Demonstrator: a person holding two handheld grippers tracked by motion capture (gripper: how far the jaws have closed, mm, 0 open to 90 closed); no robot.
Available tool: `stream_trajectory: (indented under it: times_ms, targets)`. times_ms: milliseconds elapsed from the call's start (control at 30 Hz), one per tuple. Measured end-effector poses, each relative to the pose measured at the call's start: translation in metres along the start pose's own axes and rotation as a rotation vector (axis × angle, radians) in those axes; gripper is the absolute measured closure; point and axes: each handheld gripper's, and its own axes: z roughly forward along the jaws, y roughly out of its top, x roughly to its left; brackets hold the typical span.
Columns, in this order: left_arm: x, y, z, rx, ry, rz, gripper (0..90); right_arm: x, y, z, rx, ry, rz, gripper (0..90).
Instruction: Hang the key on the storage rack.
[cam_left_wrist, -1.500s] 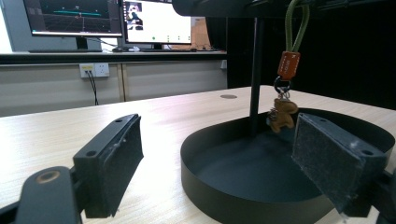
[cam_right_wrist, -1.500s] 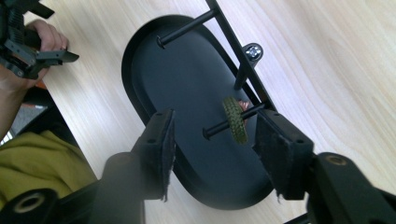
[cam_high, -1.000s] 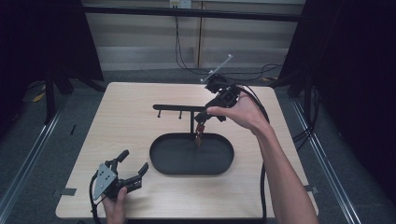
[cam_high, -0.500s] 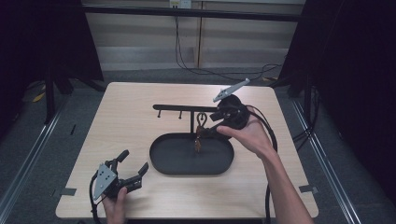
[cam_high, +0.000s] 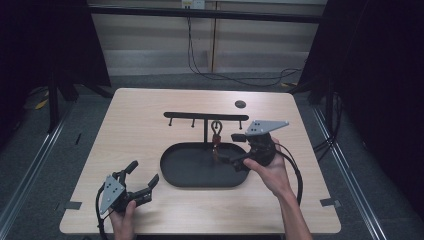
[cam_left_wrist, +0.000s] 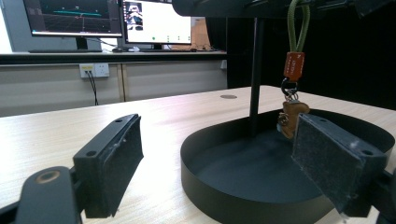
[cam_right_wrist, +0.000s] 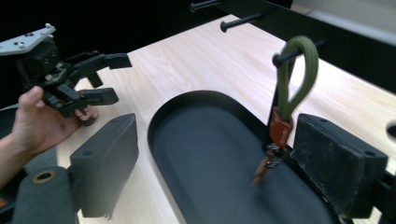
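The keychain (cam_high: 216, 137) hangs by its olive cord loop (cam_right_wrist: 295, 74) from a peg of the black rack (cam_high: 206, 117), which stands at the back of the black oval tray (cam_high: 182, 179). Its orange tag (cam_left_wrist: 293, 65) and small brown charm (cam_left_wrist: 290, 119) dangle below the loop, just above the tray floor. The charm is blurred in the right gripper view, which suggests it may be swinging. Judged from this layout, the hanging step is complete: the loop sits fully over the peg and neither gripper holds it. What appears to remain is to clear the right gripper from the rack; the other pegs of the rack are bare.

Right gripper (cam_high: 239, 149): positioned at the right end of the tray, just beside the hanging keychain, with its jaws apart and clamping nothing. In the right gripper view the keychain hangs between the two pads (cam_right_wrist: 341, 158), close to the right-hand one; whether it touches that pad cannot be determined. The hand grips the body from below and behind, with the forearm entering from the lower right.

Left gripper (cam_high: 142, 181): held low over the near-left part of the wooden table (cam_high: 140, 125), well apart from the rack, jaws spread wide and empty (idle posture). It points towards the tray.
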Motion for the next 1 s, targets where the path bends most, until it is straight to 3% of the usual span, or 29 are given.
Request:
stream_trajectory:
  times_ms: [33,67,200,333,433,667,767,933,1000]
  targets:
    - [0.000,0.000,0.000,0.000,0.000,0.000,15.8,0.000,0.000,0.000,0.000,0.000,0.000,13.9]
    - [0.000,0.000,0.000,0.001,0.000,0.001,15.8,0.002,-0.013,0.000,-0.034,-0.021,0.020,13.8]
    - [0.000,0.000,0.000,0.000,0.000,0.000,15.8,0.006,-0.037,0.000,-0.077,-0.017,0.034,13.5]
    - [0.000,0.000,0.000,0.000,0.000,-0.001,15.8,0.007,-0.070,-0.001,-0.131,-0.047,0.061,13.6]
    - [0.000,0.000,0.000,0.001,0.000,0.001,15.8,0.005,-0.097,-0.007,-0.209,-0.104,0.088,13.6]
    - [0.000,0.000,0.000,0.001,0.000,0.000,15.8,0.006,-0.147,-0.006,-0.268,-0.232,0.105,13.6]
    - [0.000,0.000,0.000,0.001,0.000,0.001,15.8,0.007,-0.157,-0.004,-0.288,-0.265,0.116,13.7]
    - [0.000,0.000,0.000,0.001,-0.001,0.001,15.8,0.014,-0.168,0.000,-0.374,-0.362,0.096,13.8]
    - [0.000,0.000,0.000,0.000,0.000,0.000,15.9,0.014,-0.168,0.000,-0.373,-0.364,0.100,13.7]
